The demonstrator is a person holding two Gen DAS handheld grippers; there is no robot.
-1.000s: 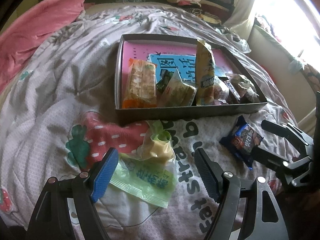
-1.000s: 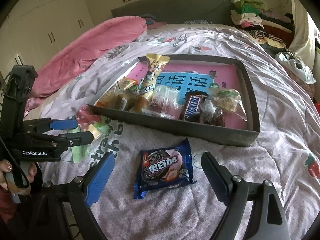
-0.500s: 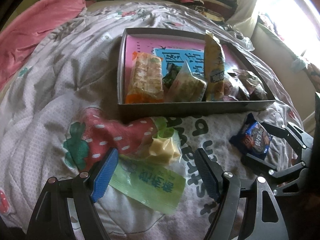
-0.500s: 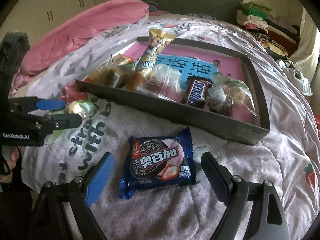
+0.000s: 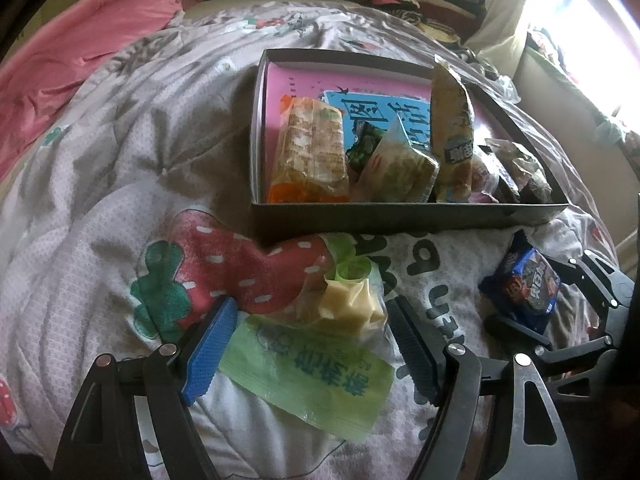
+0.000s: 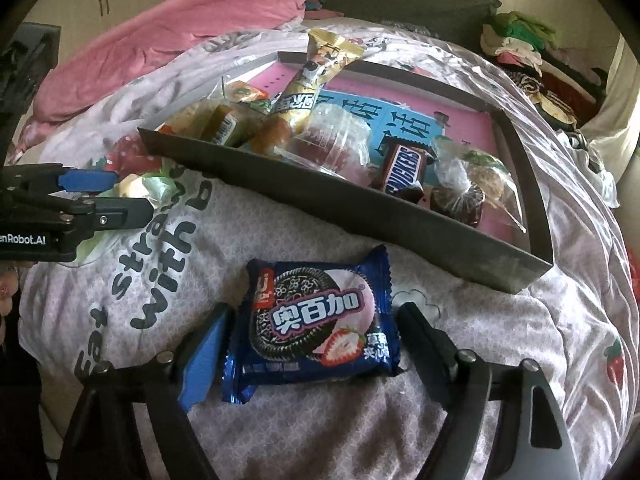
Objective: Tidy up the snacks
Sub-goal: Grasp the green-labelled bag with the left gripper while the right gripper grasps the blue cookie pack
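Two snacks lie on the strawberry-print quilt point(image 6: 500, 344) near the dark shallow cardboard box point(image 6: 360, 216) of snacks. One blue foil sandwich-cookie packet point(image 6: 312, 324) sits between the right gripper point(image 6: 310, 334) jaws, which have just been closing and now flank its edges. One green-and-clear plastic snack bag point(image 5: 320, 344) lies between the wide-set left gripper point(image 5: 310, 332) jaws, untouched.
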